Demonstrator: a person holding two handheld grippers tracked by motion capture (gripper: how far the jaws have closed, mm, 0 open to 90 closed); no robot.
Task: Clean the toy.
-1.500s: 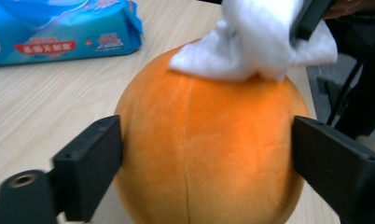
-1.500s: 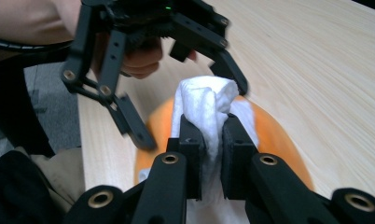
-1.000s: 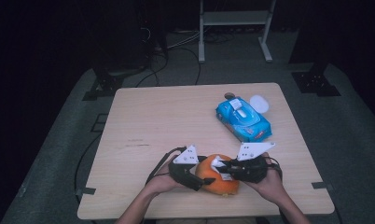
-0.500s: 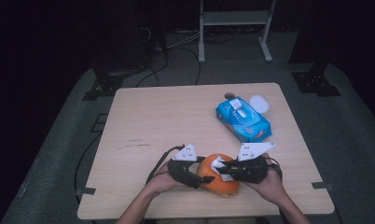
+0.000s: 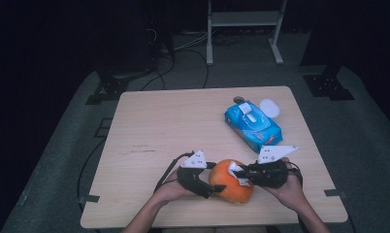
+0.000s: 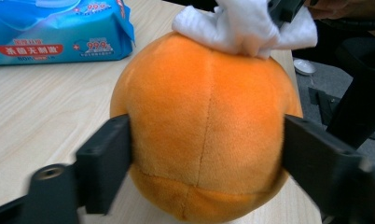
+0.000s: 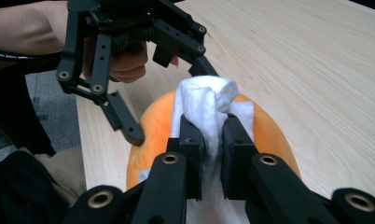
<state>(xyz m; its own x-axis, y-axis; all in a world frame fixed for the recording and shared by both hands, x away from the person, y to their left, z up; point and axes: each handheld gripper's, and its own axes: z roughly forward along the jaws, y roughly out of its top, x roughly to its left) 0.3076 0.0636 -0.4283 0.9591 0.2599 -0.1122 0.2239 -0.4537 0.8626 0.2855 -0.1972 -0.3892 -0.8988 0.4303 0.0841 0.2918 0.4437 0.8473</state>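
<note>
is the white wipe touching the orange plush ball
Touching. In the left gripper view the white wipe lies bunched directly on top of the orange plush ball, with no gap; the right hand-held gripper pinches the wipe.

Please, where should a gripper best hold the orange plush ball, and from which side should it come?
Grip the orange plush ball across its widest middle, coming level from the side, as the left gripper does now. The ball is round and soft, so jaws on opposite flanks probably seat best. The top is taken: the right gripper presses a white wipe there.

Left gripper: jaws just reopened slightly, pads on both sides of round orange plush ball.
</note>
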